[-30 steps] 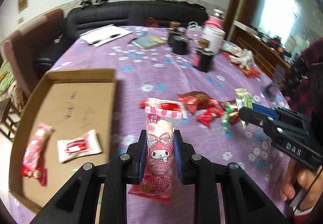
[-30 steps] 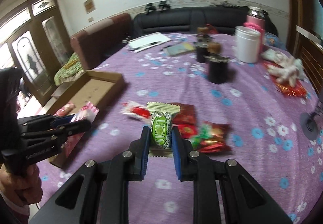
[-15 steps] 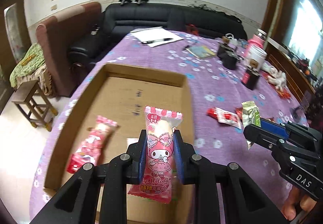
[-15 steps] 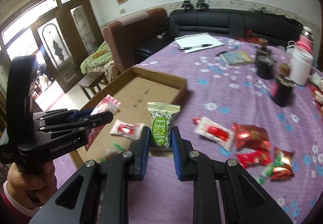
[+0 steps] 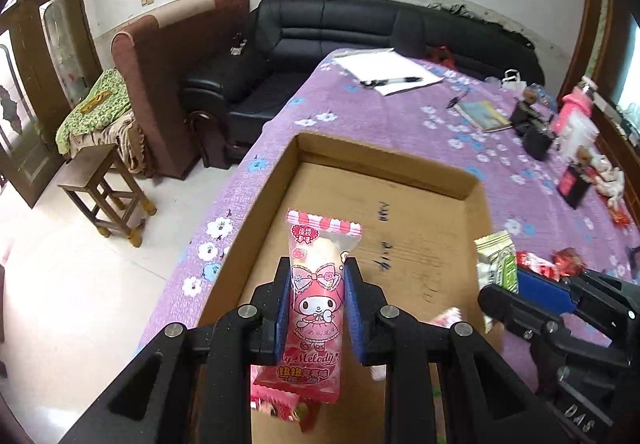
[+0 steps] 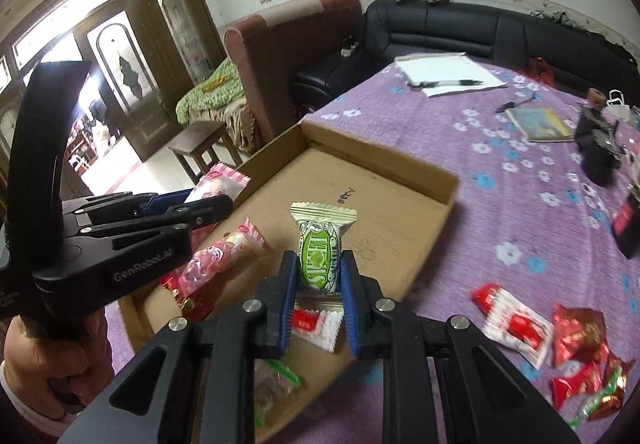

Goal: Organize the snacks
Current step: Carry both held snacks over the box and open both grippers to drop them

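Observation:
My left gripper point(image 5: 318, 308) is shut on a pink My Melody snack packet point(image 5: 318, 296), held upright over the shallow cardboard box point(image 5: 384, 172). The right gripper point(image 6: 319, 276) is shut on a green-and-white snack packet point(image 6: 320, 248), also above the box point(image 6: 400, 204). In the right wrist view the left gripper point(image 6: 208, 200) shows at the left with its pink packet point(image 6: 218, 180). In the left wrist view the right gripper point(image 5: 504, 292) enters from the right with the green packet point(image 5: 498, 264). Inside the box lie a pink packet point(image 6: 218, 260), a red-and-white one point(image 6: 316, 326) and a green-edged one point(image 6: 276, 384).
Loose red and red-and-white snacks point(image 6: 576, 348) lie on the purple flowered tablecloth point(image 6: 520, 204) right of the box. Papers with a pen point(image 6: 448, 78), a booklet point(image 6: 540, 124) and dark jars point(image 6: 598, 148) sit further back. A black sofa point(image 5: 380, 32) and a wooden stool point(image 5: 104, 192) stand beyond the table edge.
Both grippers have swung left from the loose snack pile to above the cardboard box, each still holding its packet. The box now fills the middle of both views.

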Motion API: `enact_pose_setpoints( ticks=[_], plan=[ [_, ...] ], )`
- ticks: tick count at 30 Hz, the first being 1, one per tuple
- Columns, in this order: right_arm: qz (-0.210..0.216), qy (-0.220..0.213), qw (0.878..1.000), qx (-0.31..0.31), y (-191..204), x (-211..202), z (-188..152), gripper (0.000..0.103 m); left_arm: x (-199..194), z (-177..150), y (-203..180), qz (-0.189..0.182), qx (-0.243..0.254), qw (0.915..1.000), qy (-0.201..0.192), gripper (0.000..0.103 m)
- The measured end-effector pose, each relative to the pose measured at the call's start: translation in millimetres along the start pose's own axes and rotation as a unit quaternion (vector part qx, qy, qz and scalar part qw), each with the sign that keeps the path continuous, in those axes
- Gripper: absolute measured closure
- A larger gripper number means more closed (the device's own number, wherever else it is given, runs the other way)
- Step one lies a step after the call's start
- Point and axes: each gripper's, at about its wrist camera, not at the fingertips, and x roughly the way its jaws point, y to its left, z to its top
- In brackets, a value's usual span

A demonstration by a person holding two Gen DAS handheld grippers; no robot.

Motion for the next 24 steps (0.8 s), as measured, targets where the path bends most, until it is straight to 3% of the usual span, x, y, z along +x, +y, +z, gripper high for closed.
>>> enact_pose_setpoints(
  ticks=[9, 12, 13, 15, 17, 18, 24],
  plan=[
    [-0.004, 0.021, 1.000, 0.012, -2.5, 30.5, 2.4, 0.082, 26.9, 2.5, 3.5, 0.002, -0.007, 0.9995, 0.031, 0.076],
    [-0.006, 0.016, 1.000, 0.019, -7.2, 29.0, 1.7, 0.075, 31.9, 3.3, 3.2, 0.004, -0.010, 0.9992, 0.039, 0.074],
    [-0.006, 0.015, 1.000, 0.019, -7.9, 27.6, 1.9, 0.072, 33.1, 3.3, 2.6, 0.006, -0.010, 0.9991, 0.042, 0.070],
    [-0.006, 0.012, 1.000, 0.023, -10.0, 23.7, 2.3, 0.070, 32.7, 3.2, 1.0, 0.014, -0.007, 0.9991, 0.040, 0.038],
    [-0.006, 0.007, 1.000, 0.024, -11.6, 17.5, 1.9, 0.070, 27.6, 3.5, -0.5, 0.017, -0.005, 0.9995, 0.027, 0.025],
    [-0.006, 0.003, 1.000, 0.024, -12.7, 13.0, 1.5, 0.069, 24.7, 4.1, -0.9, 0.019, -0.003, 0.9996, 0.021, 0.021],
    [-0.016, -0.017, 0.999, 0.033, -24.8, -17.0, -6.1, 0.069, 6.9, 6.7, -15.0, 0.018, 0.011, 0.9998, 0.000, 0.021]
  ],
)
